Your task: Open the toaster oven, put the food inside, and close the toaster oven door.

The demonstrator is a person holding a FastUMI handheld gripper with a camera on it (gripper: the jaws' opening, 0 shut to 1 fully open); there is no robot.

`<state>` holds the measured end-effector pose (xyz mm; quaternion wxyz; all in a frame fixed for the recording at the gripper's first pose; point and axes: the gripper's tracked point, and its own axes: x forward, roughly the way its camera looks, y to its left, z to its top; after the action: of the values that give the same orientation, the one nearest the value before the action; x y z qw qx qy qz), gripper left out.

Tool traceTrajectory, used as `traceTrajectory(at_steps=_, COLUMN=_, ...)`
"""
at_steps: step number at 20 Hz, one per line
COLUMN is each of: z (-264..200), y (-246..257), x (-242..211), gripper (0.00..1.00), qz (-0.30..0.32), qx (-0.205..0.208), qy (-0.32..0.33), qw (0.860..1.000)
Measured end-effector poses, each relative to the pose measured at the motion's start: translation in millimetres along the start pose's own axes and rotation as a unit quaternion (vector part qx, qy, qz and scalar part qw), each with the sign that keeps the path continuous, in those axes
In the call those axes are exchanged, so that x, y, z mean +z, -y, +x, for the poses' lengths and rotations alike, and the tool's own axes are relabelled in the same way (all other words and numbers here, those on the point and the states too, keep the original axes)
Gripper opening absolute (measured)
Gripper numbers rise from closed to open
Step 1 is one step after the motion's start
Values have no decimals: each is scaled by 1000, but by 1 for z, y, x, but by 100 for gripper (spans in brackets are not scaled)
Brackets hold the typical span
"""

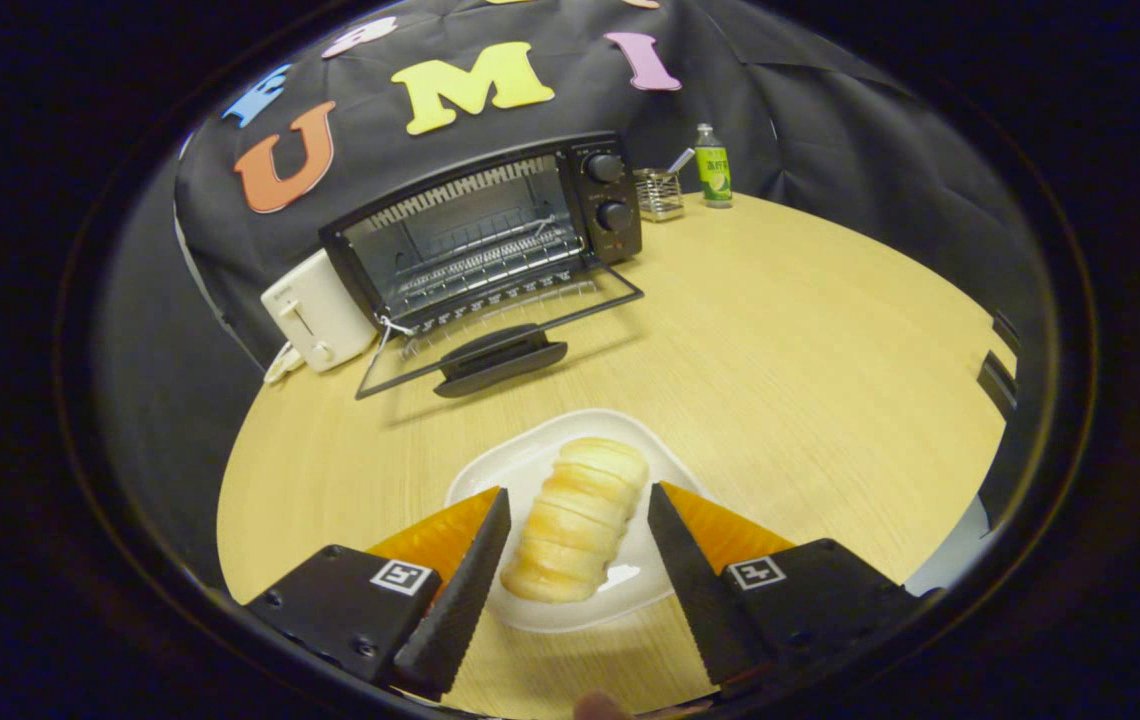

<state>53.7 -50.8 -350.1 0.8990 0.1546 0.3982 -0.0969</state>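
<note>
Toward the table's far left edge I see a white toaster, touching the toaster oven beside it, whose door lies dropped open onto the wood. Farther right along the far edge stand a wire basket and a green bottle. At the near edge my gripper is released, fingers spread either side of the bread roll, neither pressing it. It lies on a white plate.
</note>
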Motion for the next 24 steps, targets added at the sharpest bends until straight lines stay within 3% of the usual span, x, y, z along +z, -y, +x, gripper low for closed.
traceTrajectory(at_steps=2, z=1, y=1, x=4, gripper=89, qz=-5, qx=-5, qy=7, qw=1000)
traceTrajectory(at_steps=9, z=2, y=0, x=-7, gripper=56, qz=-39, qx=11, qy=-2, qw=999)
traceTrajectory(at_steps=13, z=3, y=1, x=-7, gripper=40, qz=-5, qx=25, qy=-3, qw=1000)
traceTrajectory(at_steps=19, z=-13, y=0, x=13, gripper=38, qz=10, qx=50, qy=23, qw=998)
traceTrajectory(at_steps=24, z=-38, y=-18, x=64, gripper=38, qz=25, qx=86, qy=68, qw=994)
